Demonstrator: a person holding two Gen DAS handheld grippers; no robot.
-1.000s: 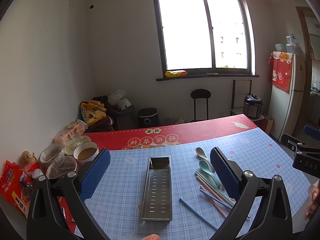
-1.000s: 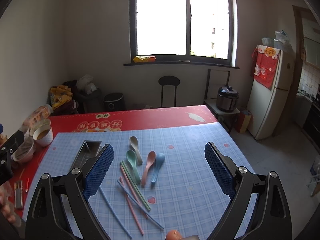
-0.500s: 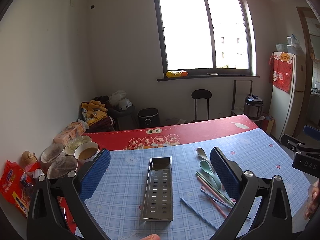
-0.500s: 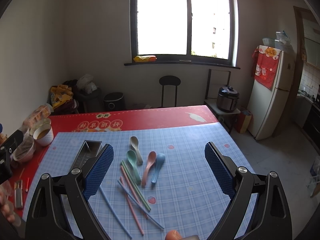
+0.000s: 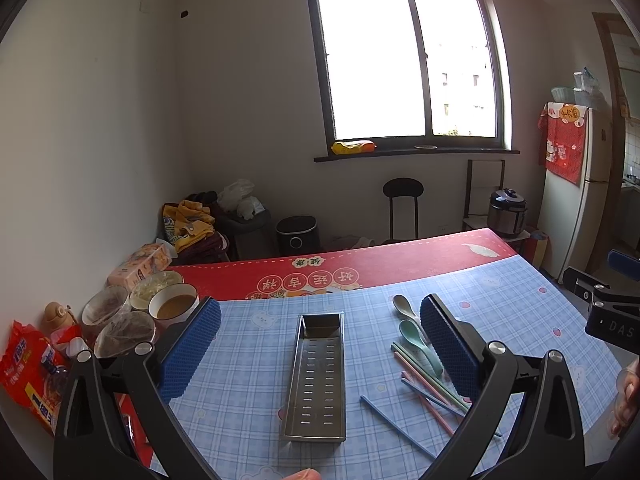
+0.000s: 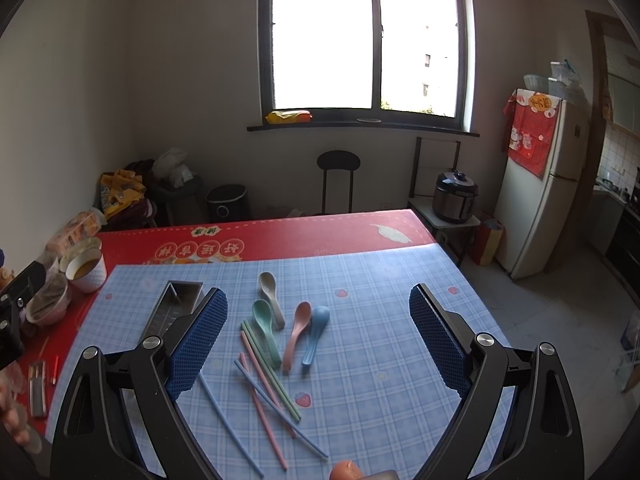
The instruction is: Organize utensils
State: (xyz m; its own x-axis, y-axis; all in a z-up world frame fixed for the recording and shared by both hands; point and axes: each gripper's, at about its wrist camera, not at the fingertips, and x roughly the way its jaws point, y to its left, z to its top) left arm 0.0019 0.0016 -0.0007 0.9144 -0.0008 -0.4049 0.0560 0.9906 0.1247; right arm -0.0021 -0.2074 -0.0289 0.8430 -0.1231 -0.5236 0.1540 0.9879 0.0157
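Note:
A perforated steel utensil tray lies empty on the blue checked tablecloth, straight ahead of my open left gripper; it also shows at the left of the right wrist view. To its right lie a beige spoon, a green spoon, a pink spoon and a blue spoon, with several pink, green and blue chopsticks fanned below them. My right gripper is open and empty above the spoons and chopsticks.
Bowls of food, covered glass bowls and snack packets crowd the table's left edge. A red cloth covers the far part of the table. The table's right edge drops to the floor; a fridge stands beyond.

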